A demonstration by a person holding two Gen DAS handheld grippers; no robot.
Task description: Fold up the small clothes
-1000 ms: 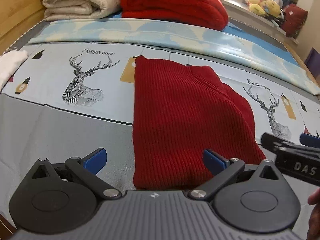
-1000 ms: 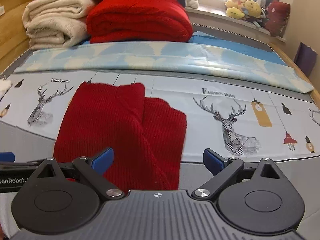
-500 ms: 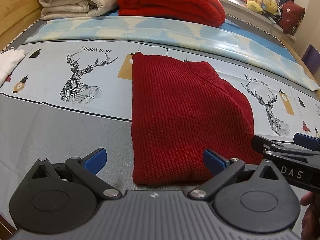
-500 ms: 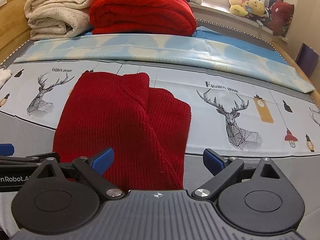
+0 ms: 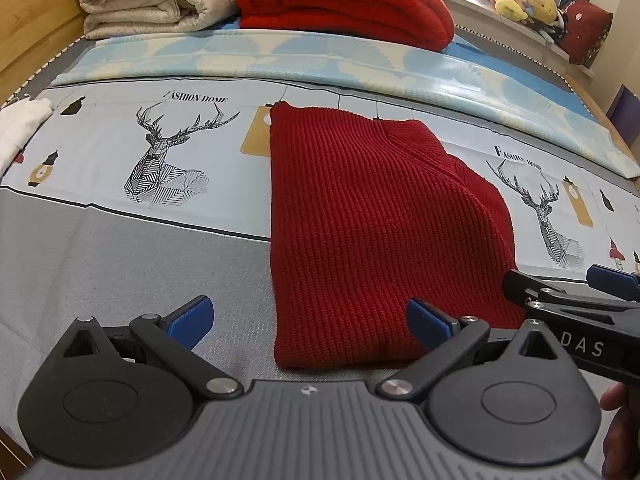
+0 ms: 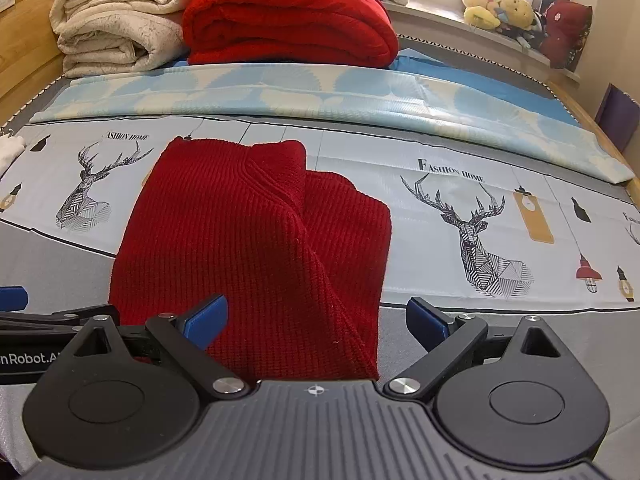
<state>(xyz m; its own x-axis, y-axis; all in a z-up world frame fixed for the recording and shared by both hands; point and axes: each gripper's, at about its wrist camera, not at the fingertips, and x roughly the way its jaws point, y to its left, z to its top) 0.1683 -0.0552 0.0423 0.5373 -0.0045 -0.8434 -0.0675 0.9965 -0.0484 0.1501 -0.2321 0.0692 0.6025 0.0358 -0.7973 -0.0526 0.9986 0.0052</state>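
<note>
Sweater (image 5: 376,220) first: the red knit lies flat on the deer-print bedsheet (image 5: 120,152), already folded into a long panel with its sides tucked under, its near hem at the grey band of the bed. Over the last second both my cameras have closed in on it; the hem that sat just above the tool bodies now spreads wider and nearer in both views, and the cloth itself has not shifted. My left gripper (image 5: 308,318) has its jaws spread wide and holds nothing, its right blue pad over the hem and its left pad off the cloth. My right gripper (image 6: 316,322) is likewise wide apart and empty, straddling the hem's right corner. I read this as the approach for the last fold: I would pinch the near hem at both corners and carry it toward the collar (image 6: 276,164). The bulkier right edge may slip as I lift.
</note>
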